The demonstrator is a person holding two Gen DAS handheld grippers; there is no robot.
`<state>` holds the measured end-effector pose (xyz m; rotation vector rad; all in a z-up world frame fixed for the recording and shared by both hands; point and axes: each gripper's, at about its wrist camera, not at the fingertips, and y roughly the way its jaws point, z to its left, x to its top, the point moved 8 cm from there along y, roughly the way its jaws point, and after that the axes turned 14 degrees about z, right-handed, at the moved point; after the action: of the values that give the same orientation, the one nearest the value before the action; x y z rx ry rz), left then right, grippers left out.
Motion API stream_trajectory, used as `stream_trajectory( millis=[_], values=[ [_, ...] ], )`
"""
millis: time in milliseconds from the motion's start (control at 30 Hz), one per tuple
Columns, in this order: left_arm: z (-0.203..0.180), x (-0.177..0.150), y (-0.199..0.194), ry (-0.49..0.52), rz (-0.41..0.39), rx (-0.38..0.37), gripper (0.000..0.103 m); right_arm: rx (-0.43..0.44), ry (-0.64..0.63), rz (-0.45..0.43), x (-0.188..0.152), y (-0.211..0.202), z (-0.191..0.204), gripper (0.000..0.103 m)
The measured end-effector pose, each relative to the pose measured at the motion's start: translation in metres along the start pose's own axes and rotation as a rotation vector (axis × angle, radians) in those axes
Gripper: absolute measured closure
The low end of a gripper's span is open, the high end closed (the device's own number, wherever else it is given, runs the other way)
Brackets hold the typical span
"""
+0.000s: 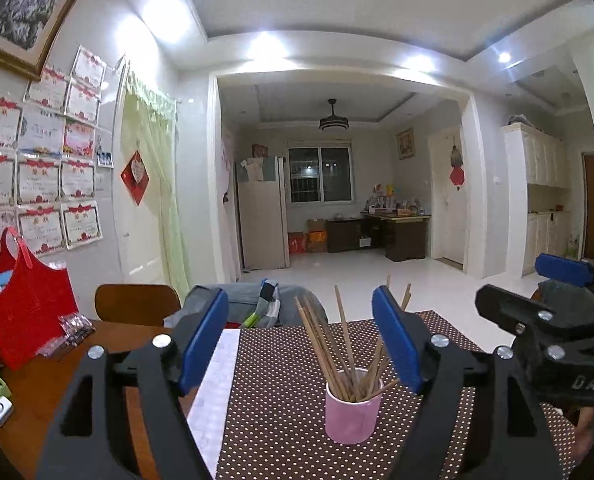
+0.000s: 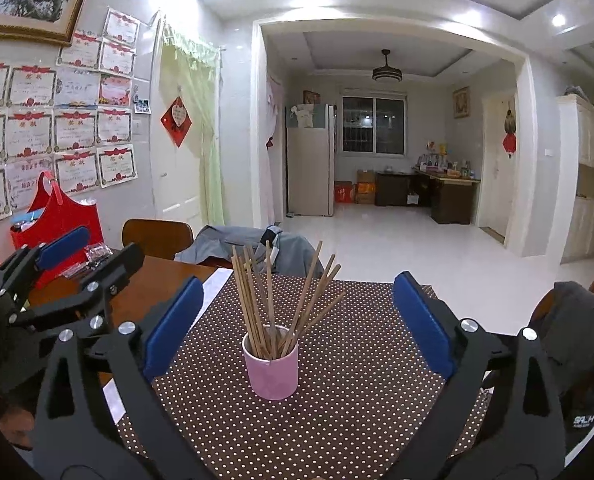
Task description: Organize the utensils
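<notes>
Chopsticks: a bundle of wooden chopsticks (image 2: 275, 300) stands in the pink cup (image 2: 272, 372), tips down and tops fanned out in all directions, because the cup's mouth is wider than the bundle and each stick leans on the rim.
Cup position: upright on the polka-dot table mat (image 2: 357, 400), near its middle, apart from both tools; that placement keeps it reachable from either side.
Left gripper (image 1: 301, 344): jaws wide apart, nothing between the blue pads; it hangs short of the cup, with the cup and sticks framed between its fingers in its own view.
Right gripper (image 2: 297, 328): jaws likewise spread and empty, aimed at the same cup from the other side, held back from the sticks.
Why both stand off: neither tool touches anything, which I read as either the task's close or a pause before a tidy-up.
Task state: judging by the sticks all gathered in one cup and none seen loose on the mat, the sorting looks done or nearly so.
Surroundings: a red bag (image 2: 63, 216) sits at the wall edge of the wooden table (image 2: 153, 276), well apart from the work.
</notes>
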<state>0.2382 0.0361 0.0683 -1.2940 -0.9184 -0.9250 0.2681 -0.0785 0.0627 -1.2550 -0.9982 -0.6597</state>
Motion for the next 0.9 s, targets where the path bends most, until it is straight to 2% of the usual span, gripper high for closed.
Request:
stream_trajectory(
  millis=[133,900],
  values=[
    [0.003,-0.001,0.002,-0.025,0.018,-0.021,0.03,-0.005,0.003,-0.004,-0.001,-0.003,-0.002,0.009],
    [0.002,0.0,-0.005,-0.004,0.004,0.012,0.03,-0.018,-0.005,-0.035,0.0,-0.012,-0.002,0.009]
  ],
)
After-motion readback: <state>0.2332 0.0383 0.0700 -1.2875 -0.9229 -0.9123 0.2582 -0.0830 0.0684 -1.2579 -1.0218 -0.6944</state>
